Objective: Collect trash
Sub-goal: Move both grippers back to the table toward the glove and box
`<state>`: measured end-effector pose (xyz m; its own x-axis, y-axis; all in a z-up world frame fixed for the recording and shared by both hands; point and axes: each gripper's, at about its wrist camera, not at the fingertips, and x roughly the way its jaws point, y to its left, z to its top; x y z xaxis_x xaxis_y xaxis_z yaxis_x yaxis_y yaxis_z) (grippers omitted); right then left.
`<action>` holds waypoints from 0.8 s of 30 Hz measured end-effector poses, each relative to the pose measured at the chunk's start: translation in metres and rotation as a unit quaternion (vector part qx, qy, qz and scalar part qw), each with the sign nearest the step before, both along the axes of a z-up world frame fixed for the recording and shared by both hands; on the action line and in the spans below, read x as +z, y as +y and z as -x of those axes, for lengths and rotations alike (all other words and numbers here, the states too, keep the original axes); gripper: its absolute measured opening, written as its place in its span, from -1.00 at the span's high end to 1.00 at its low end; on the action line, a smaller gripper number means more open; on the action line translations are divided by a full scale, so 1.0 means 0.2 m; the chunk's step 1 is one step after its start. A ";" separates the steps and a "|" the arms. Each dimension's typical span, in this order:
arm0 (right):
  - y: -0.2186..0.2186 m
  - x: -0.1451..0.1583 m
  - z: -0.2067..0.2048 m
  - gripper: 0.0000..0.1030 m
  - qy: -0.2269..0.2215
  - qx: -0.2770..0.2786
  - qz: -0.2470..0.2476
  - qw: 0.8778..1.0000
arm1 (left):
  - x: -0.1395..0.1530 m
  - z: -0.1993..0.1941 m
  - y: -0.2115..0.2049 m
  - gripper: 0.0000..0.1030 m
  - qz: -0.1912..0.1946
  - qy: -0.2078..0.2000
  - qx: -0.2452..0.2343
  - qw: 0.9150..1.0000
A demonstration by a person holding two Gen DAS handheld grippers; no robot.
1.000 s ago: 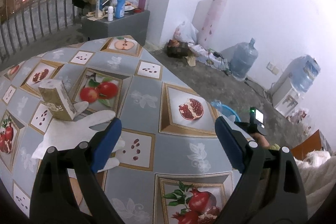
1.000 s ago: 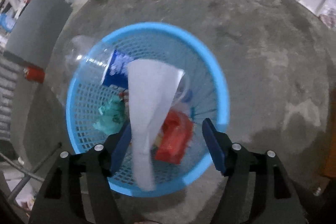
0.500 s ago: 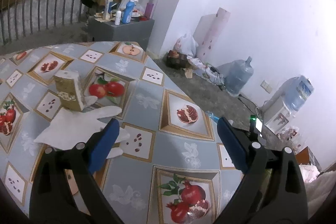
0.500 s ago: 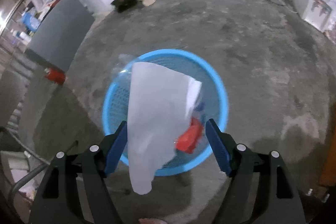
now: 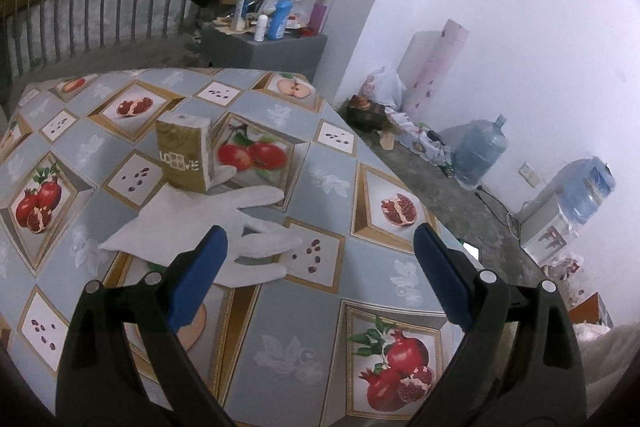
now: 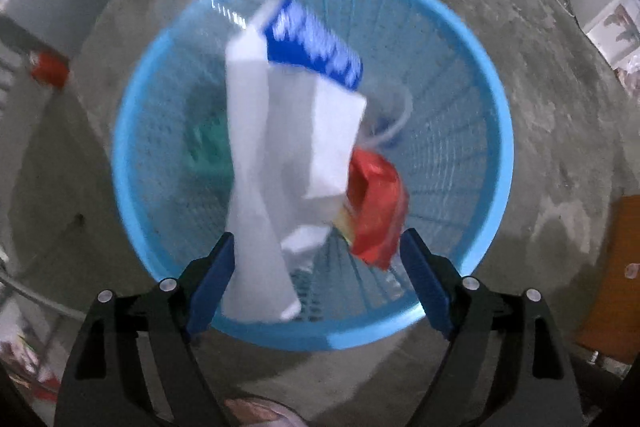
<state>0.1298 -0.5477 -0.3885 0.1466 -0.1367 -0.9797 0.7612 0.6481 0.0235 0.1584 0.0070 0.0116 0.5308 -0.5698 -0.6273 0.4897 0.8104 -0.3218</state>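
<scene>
bare concrete floor lay under the blue basket (image 6: 496, 131). right gripper (image 6: 316, 267) pointed down, jaws opening — white paper (image 6: 260, 195) brushing its left pad; best spread wider, so it dropped. left gripper (image 5: 320, 267) gaped empty.

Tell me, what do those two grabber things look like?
Both look alike. The left tool and the right tool each have two black plastic arms with triangular cut-outs and small silver bolts. Each arm ends in a flat blue pad at its tip. No cables, markings or sleeves show.
</scene>
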 end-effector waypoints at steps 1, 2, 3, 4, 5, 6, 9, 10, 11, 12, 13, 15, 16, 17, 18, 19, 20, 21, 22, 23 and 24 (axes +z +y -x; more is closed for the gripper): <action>0.01 0.00 0.01 -0.56 -0.001 0.003 0.002 1.000 | -0.01 -0.01 0.00 -0.74 0.000 0.003 0.000 1.000; 0.02 0.01 0.02 -0.56 -0.005 0.007 0.004 1.000 | -0.01 -0.01 0.00 -0.74 0.000 0.004 -0.001 1.000; 0.03 0.03 0.04 -0.56 -0.011 0.009 0.003 1.000 | -0.01 0.00 -0.01 -0.74 0.000 0.004 -0.003 1.000; 0.04 0.06 0.06 -0.57 -0.023 0.010 0.001 1.000 | -0.01 0.00 -0.02 -0.74 -0.001 0.003 -0.006 1.000; 0.05 0.08 0.07 -0.57 -0.034 0.012 -0.002 0.999 | -0.01 0.00 -0.02 -0.74 -0.002 0.001 -0.007 1.000; 0.05 0.11 0.08 -0.58 -0.050 0.015 -0.007 0.999 | -0.01 0.00 -0.03 -0.74 -0.002 -0.002 -0.009 1.000; 0.07 0.20 0.14 -0.62 -0.086 0.019 -0.013 0.996 | -0.01 0.02 -0.05 -0.74 -0.002 -0.006 -0.012 1.000; 0.07 0.21 0.15 -0.62 -0.094 0.019 -0.016 0.995 | -0.01 0.02 -0.05 -0.74 0.000 -0.005 -0.013 1.000; 0.07 0.23 0.17 -0.63 -0.102 0.018 -0.019 0.994 | 0.00 0.02 -0.05 -0.74 0.001 -0.005 -0.014 1.000; 0.08 0.27 0.19 -0.63 -0.114 0.016 -0.022 0.993 | 0.00 0.03 -0.05 -0.74 0.002 -0.006 -0.015 1.000; 0.08 0.29 0.21 -0.63 -0.122 0.015 -0.022 0.992 | 0.00 0.04 -0.05 -0.74 0.002 -0.007 -0.016 1.000; 0.08 0.35 0.24 -0.63 -0.143 0.009 -0.017 0.990 | 0.01 0.05 -0.05 -0.74 0.000 -0.011 -0.016 1.000; 0.09 0.38 0.26 -0.63 -0.154 0.008 -0.015 0.988 | 0.01 0.05 -0.04 -0.74 0.000 -0.012 -0.016 1.000; 0.08 0.40 0.28 -0.63 -0.167 0.007 -0.016 0.986 | 0.02 0.05 -0.04 -0.74 0.001 -0.013 -0.016 1.000; 0.09 0.45 0.31 -0.64 -0.185 0.003 -0.014 0.983 | 0.02 0.06 -0.04 -0.74 0.001 -0.013 -0.015 1.000; 0.09 0.48 0.32 -0.64 -0.193 -0.002 -0.012 0.981 | 0.03 0.06 -0.04 -0.74 0.001 -0.014 -0.014 1.000; 0.09 0.52 0.33 -0.65 -0.200 -0.007 -0.008 0.980 | 0.03 0.06 -0.03 -0.74 0.002 -0.015 -0.013 1.000; 0.10 0.56 0.35 -0.65 -0.209 -0.011 -0.003 0.978 | 0.04 0.07 -0.02 -0.74 0.004 -0.017 -0.011 1.000; 0.12 0.63 0.37 -0.65 -0.220 -0.013 0.004 0.975 | 0.05 0.07 -0.02 -0.75 0.006 -0.020 -0.009 1.000; 0.12 0.68 0.38 -0.65 -0.228 -0.012 0.011 0.973 | 0.06 0.08 -0.01 -0.76 0.010 -0.024 -0.009 1.000; 0.14 0.74 0.40 -0.66 -0.240 -0.010 0.023 0.971 | 0.08 0.09 -0.01 -0.78 0.009 -0.031 -0.007 0.999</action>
